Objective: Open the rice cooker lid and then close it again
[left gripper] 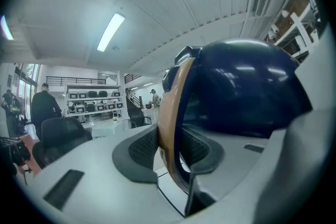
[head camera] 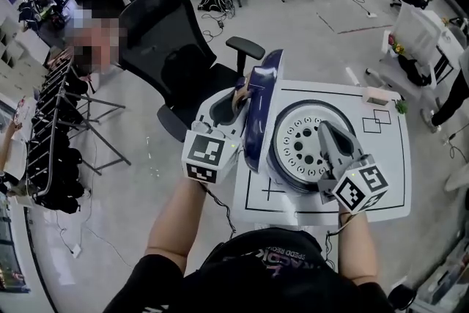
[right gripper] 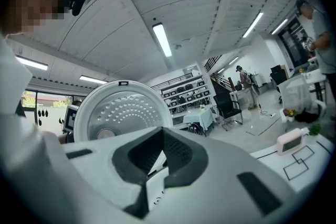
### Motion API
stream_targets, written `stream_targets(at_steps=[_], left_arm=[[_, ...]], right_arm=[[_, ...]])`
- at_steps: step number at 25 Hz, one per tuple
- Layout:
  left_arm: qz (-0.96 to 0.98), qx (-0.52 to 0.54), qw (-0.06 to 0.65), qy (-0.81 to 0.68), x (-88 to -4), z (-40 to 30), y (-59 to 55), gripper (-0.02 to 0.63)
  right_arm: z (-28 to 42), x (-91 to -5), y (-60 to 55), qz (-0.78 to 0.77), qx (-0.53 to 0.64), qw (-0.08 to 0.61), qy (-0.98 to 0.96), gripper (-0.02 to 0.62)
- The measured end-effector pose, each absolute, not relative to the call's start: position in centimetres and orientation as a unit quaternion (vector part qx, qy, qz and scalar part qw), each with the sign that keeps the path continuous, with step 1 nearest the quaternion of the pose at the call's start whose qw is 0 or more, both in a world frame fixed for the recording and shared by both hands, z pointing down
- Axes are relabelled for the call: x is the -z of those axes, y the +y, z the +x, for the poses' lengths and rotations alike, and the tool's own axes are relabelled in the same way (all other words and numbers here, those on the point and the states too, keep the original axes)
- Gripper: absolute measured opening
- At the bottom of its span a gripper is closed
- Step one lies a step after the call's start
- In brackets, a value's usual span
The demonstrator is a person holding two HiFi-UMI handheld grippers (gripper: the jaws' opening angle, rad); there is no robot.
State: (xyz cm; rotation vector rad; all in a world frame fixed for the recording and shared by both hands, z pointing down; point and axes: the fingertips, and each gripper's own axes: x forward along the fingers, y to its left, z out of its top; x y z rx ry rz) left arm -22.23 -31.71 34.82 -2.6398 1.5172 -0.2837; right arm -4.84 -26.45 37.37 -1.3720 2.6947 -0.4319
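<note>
Head view: rice cooker lid (head camera: 258, 110) stands open and upright at the left of the table (head camera: 388, 157), left gripper (head camera: 240, 95) on its far edge, right gripper (head camera: 325, 127) just right of it. Left gripper view: jaws narrow, clamped on the lid's rim. Right gripper view: jaws closed together, empty, lid's white inner face beyond them on the left

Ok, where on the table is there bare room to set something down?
Bare: the table right of the lid, up to the box; the near strip in front of it. Crowded: the left edge, where the left gripper holds the lid.
</note>
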Motion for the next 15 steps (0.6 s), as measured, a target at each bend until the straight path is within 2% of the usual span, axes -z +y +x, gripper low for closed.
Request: stream_targets(at_steps=[15], left_arm=[[-0.866,0.077,0.033,0.493,-35.2,-23.1,-31.7,0.114]], right_arm=[[-6.4,-37.1,-26.2,-0.446,0.134,0.037,0.884,0.002]])
